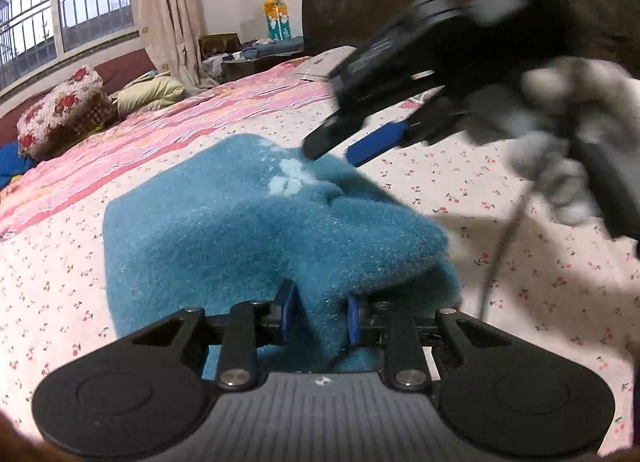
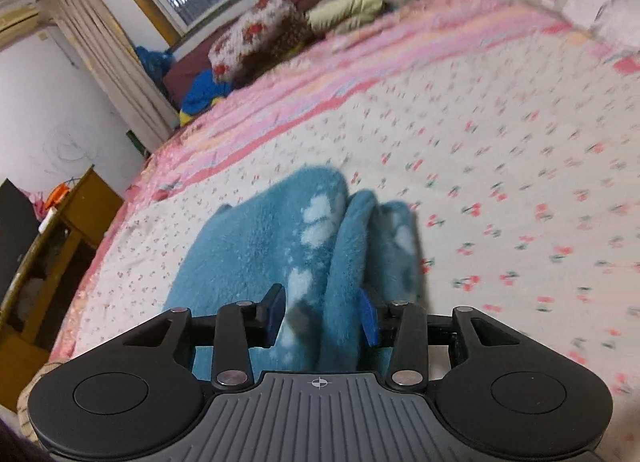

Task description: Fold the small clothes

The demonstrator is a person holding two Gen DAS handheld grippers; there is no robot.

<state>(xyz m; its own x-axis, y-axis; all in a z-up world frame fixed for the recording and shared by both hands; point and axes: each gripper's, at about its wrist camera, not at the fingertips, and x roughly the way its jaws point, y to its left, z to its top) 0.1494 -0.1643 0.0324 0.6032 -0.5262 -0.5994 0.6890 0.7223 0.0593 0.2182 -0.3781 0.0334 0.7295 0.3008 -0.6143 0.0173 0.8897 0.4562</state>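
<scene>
Teal fleece garment [image 1: 224,238] pinched in my left gripper [image 1: 319,318] and right gripper [image 2: 322,316], jaws narrowed on cloth, lower centre. Mid-fold; next, carry edge across bedsheet [image 1: 460,190], lay flat.

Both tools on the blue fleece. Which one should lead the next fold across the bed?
Probably left. The left tool pinches one thick edge of the blue fleece, with flat cloth and bare bedspread ahead. The right tool grips a bunched ridge, so it is better used to hold.
</scene>
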